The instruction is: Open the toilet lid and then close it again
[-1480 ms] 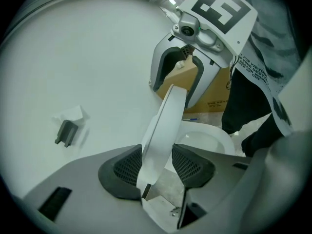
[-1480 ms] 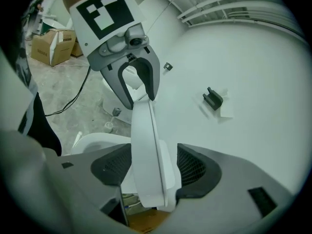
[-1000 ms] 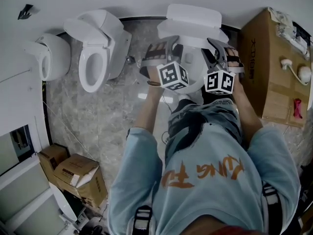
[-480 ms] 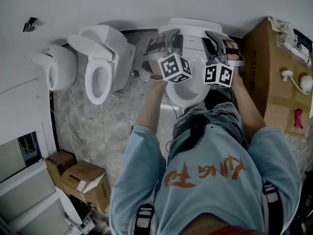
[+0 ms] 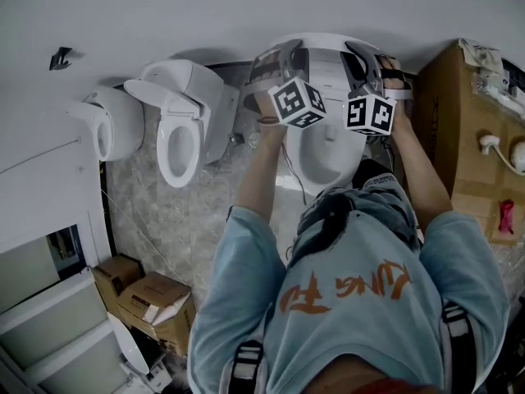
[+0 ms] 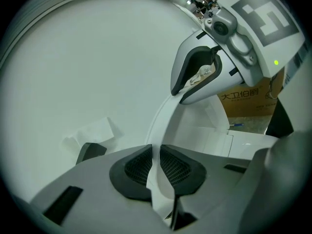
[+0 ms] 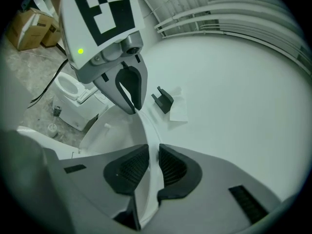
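Note:
The white toilet (image 5: 326, 150) stands against the wall in the head view, its bowl uncovered and its lid (image 5: 321, 43) raised near the wall. My left gripper (image 5: 277, 56) is shut on the lid's left part and my right gripper (image 5: 367, 56) on its right part. In the left gripper view the dark pads (image 6: 139, 165) pinch the thin white lid edge (image 6: 163, 126); the right gripper (image 6: 199, 79) clamps the same edge further along. The right gripper view shows its pads (image 7: 170, 167) pressed on the lid edge (image 7: 148, 130). Both pairs of jaws have just been closing on that edge.
A second toilet (image 5: 182, 134) with its lid up and another white fixture (image 5: 111, 121) stand to the left. A large cardboard box (image 5: 459, 130) is close on the right. Smaller boxes (image 5: 148, 302) lie at lower left. A black hook (image 5: 61, 57) is on the wall.
Both grippers have moved up and toward the wall with the lid between them, and the lid has swung up from over the bowl, which now shows.

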Available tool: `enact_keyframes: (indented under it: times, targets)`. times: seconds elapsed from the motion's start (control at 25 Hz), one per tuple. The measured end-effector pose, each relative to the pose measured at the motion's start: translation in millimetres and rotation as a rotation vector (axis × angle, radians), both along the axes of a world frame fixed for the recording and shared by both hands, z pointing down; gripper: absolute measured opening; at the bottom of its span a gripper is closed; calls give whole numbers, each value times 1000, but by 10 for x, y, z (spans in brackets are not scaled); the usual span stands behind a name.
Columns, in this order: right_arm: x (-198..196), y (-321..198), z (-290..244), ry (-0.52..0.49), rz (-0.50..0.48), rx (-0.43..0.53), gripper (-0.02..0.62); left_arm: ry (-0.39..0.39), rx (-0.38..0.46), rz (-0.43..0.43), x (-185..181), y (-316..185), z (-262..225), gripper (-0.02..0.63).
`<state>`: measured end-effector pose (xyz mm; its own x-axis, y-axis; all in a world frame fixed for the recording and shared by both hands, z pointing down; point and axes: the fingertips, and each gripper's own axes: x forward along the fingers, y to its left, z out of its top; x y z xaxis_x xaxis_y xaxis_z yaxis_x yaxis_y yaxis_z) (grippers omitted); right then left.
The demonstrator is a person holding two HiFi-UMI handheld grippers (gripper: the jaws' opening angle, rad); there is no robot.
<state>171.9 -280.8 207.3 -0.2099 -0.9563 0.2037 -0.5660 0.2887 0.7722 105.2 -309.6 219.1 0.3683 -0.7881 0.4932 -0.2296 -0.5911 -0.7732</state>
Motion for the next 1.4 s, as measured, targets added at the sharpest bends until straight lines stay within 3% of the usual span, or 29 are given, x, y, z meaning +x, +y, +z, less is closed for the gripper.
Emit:
enact_keyframes:
  times: [0.32, 1.24, 1.32, 1.4]
  targets:
    - [238, -515, -23, -67, -6, 4, 72, 84, -21, -12, 220, -520, -14, 57]
    - [643, -1369, 31, -187, -45, -41, 71, 33, -23, -93, 614, -1384, 108, 69]
    - [654, -1351, 42, -196, -45, -21, 74, 50, -55, -87, 639, -1345, 152, 102]
    - [640, -1298, 60, -192, -48, 1, 85, 55, -96, -74, 654, -1253, 218, 215]
